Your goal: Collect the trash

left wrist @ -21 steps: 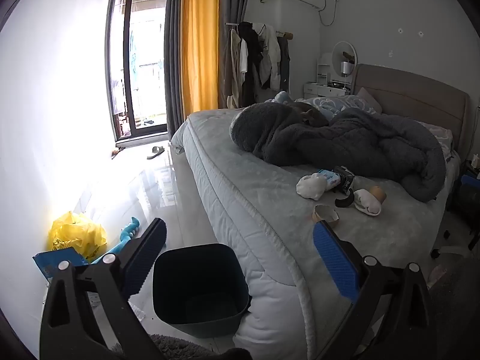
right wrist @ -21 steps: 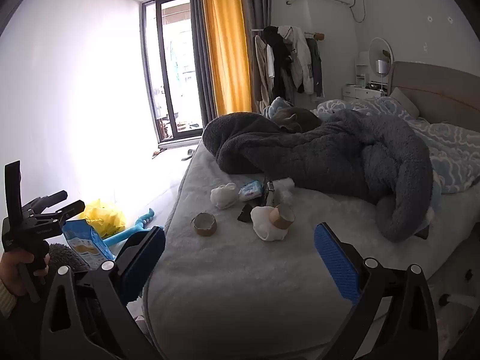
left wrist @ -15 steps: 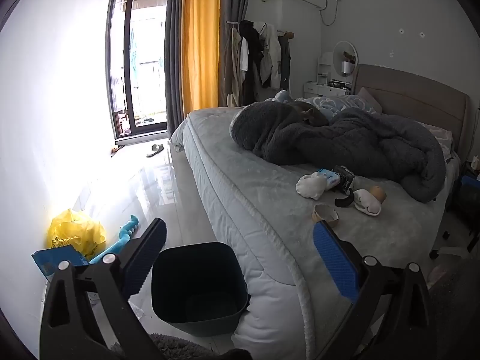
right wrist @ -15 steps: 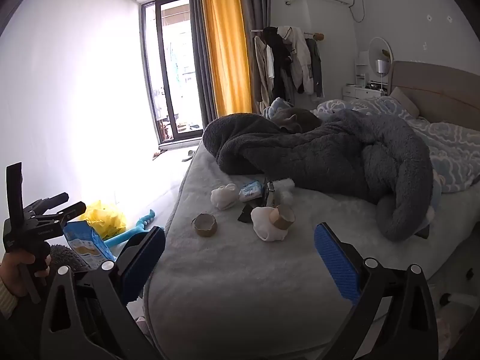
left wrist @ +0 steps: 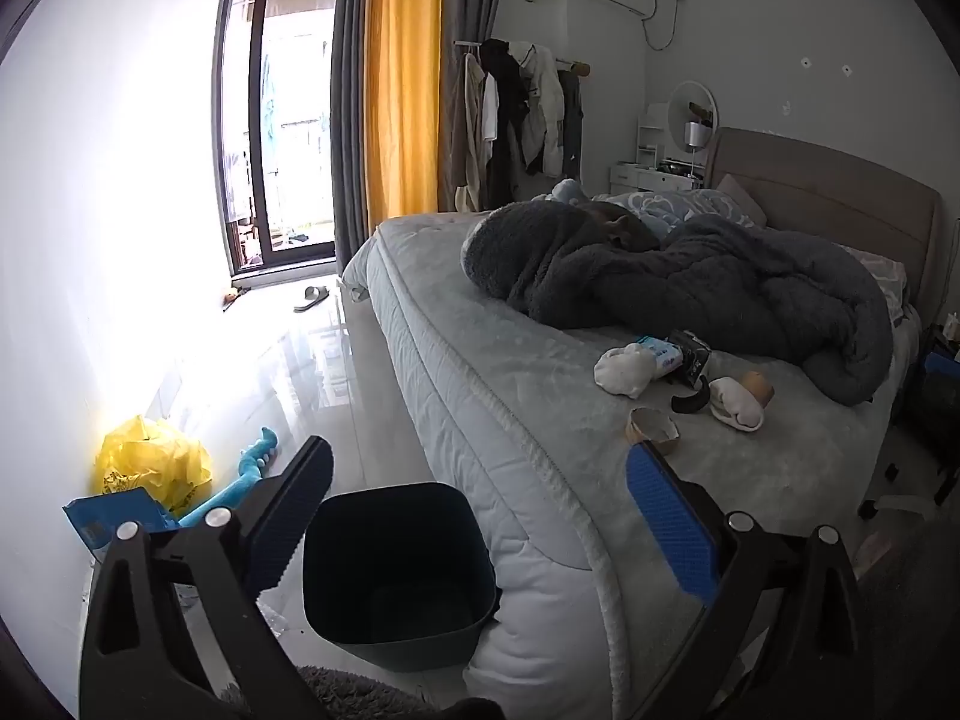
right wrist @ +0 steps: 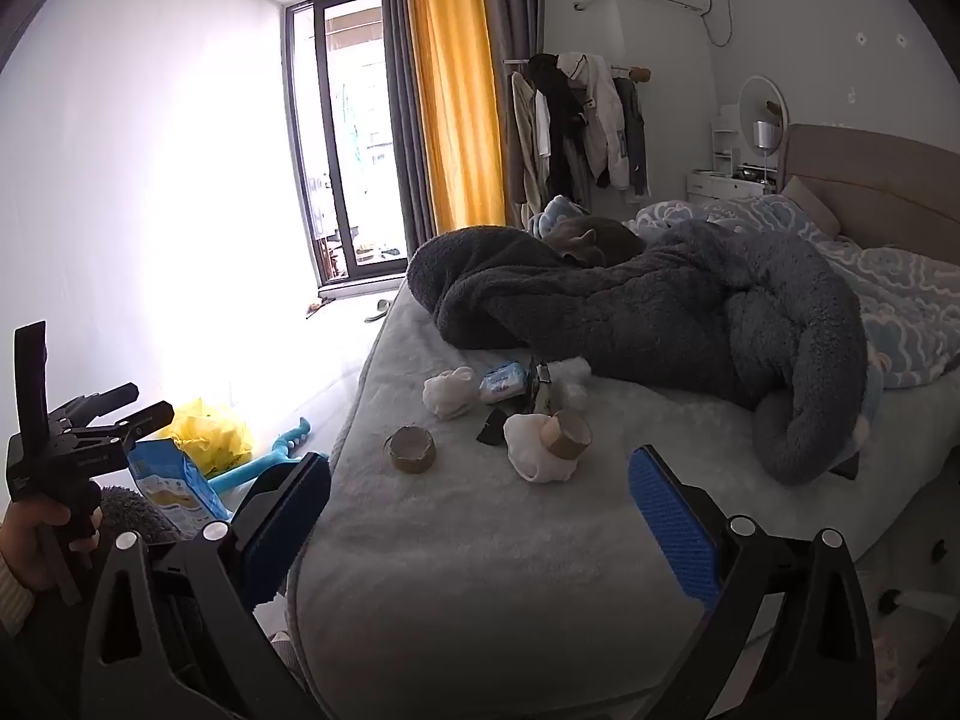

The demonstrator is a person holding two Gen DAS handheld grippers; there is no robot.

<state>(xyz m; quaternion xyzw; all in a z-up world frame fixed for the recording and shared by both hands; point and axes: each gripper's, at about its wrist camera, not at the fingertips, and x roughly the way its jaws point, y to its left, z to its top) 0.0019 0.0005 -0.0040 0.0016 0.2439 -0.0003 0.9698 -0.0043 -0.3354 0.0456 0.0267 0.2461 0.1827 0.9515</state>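
The trash lies in a loose cluster on the bed [right wrist: 480, 540], toward its near long edge and just in front of the grey blanket [right wrist: 660, 312]: a cardboard tape roll [right wrist: 411, 447], a second roll [right wrist: 567, 435] resting against a white crumpled wad [right wrist: 528, 450], another white wad [right wrist: 449, 393], a blue-and-white tissue pack [right wrist: 503, 381] and some dark scraps [right wrist: 493, 427]. The bin [left wrist: 396, 564] stands on the floor, tight against the bed's near corner. My worry is the soft cover: if I press down on a roll it may sink or roll toward the edge and drop beside the bin, and the wads sit so close to the roll that I could pinch two things at once and lose one on the way. A cat seems to lie on the blanket, which could stir. My right gripper [right wrist: 480, 522] and left gripper [left wrist: 474, 516] are both spread fully wide and hold nothing, each tipped somewhat downward, the right over the bed's near edge, the left above the bin.
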